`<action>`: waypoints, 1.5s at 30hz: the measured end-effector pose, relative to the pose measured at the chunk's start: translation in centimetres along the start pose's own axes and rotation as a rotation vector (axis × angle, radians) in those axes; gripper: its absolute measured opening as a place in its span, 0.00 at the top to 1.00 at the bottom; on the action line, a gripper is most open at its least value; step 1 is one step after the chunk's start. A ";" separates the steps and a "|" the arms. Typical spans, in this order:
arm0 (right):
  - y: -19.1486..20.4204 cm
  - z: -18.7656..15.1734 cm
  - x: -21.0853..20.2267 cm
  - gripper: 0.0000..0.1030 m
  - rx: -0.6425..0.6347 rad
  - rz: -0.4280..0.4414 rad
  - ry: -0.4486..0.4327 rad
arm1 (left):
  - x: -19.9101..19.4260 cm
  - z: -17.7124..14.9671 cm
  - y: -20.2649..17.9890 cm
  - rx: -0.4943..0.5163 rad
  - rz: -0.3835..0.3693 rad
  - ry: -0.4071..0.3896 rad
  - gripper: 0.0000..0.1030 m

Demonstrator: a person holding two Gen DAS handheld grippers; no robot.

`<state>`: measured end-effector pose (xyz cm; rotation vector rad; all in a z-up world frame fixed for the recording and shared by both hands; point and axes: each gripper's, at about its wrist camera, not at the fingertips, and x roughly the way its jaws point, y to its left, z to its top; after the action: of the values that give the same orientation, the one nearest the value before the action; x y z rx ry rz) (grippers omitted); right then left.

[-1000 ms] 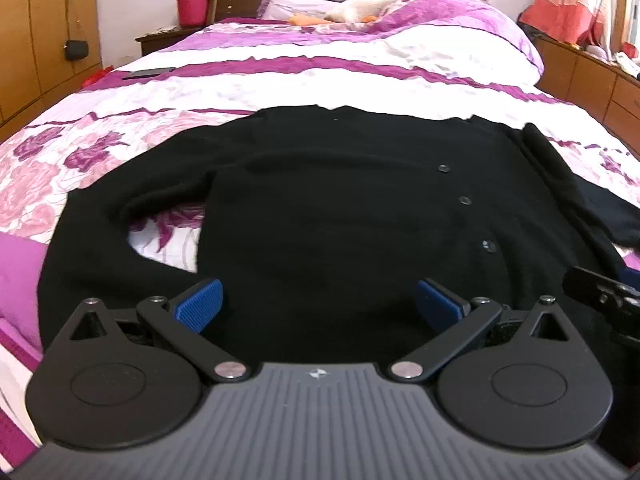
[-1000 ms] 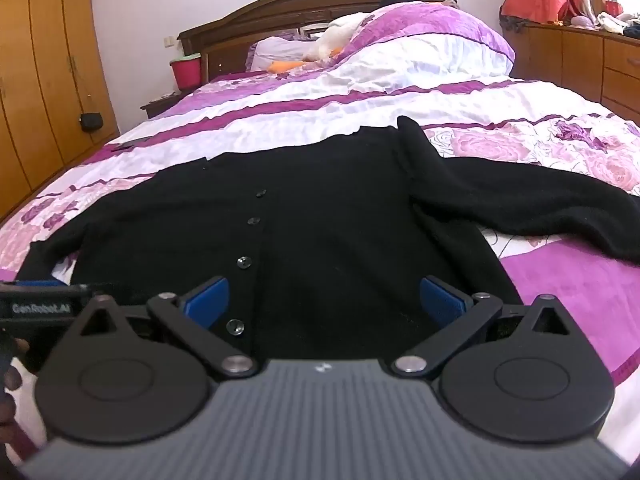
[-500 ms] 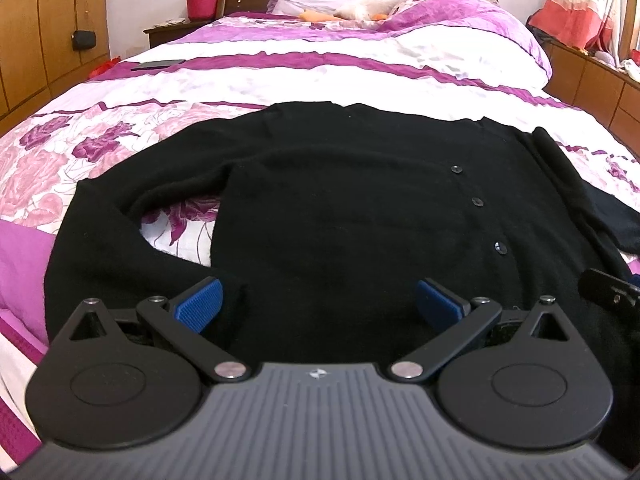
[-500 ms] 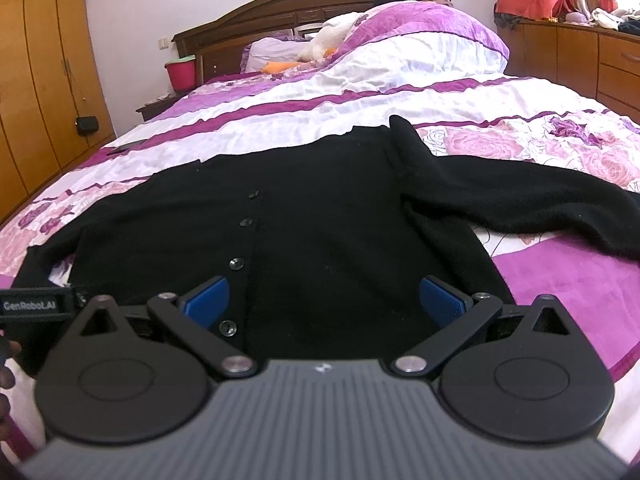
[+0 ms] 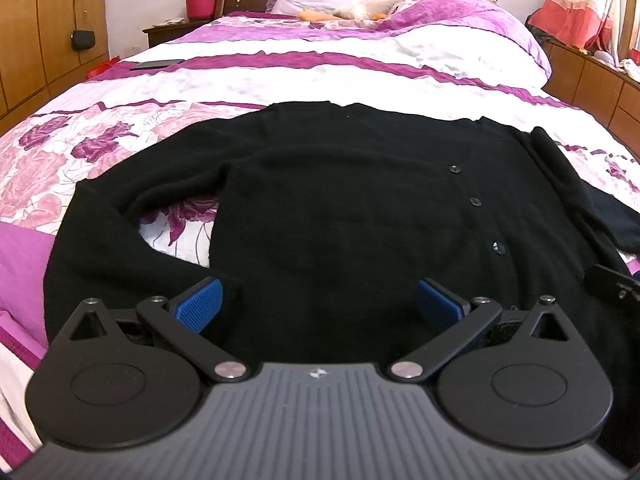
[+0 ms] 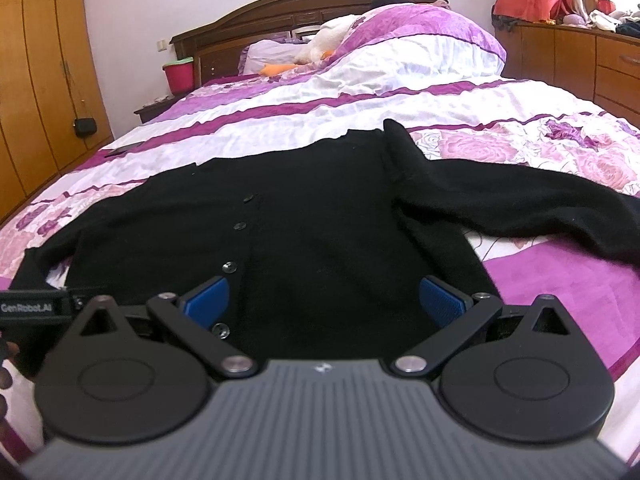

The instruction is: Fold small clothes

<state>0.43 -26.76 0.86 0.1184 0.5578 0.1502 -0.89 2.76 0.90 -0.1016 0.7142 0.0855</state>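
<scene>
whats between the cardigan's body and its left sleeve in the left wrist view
A patch of the floral bedspread shows through the gap between the black cardigan body and the left sleeve, which curves around it. The left wrist view shows it best.

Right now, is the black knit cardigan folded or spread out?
Spread. The black knit cardigan lies flat on the floral bedspread, both sleeves out sideways.

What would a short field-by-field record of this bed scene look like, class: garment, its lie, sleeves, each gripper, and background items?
garment: black cardigan, buttoned front up
lie: spread flat on the floral bedspread, hem nearest the cameras
sleeves: left sleeve bent towards the hem; right sleeve stretched sideways
left gripper: open, over the hem
right gripper: open, over the hem
background: red bucket, wooden headboard
</scene>
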 end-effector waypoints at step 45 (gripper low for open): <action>-23.6 5.0 3.1 0.00 0.098 -0.445 -0.008 | 6.1 4.6 -4.9 0.057 -0.013 0.075 0.00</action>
<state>8.22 -49.71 -0.13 0.0870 0.5713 -0.3109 7.25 -1.29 0.70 -0.0545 0.7900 0.0494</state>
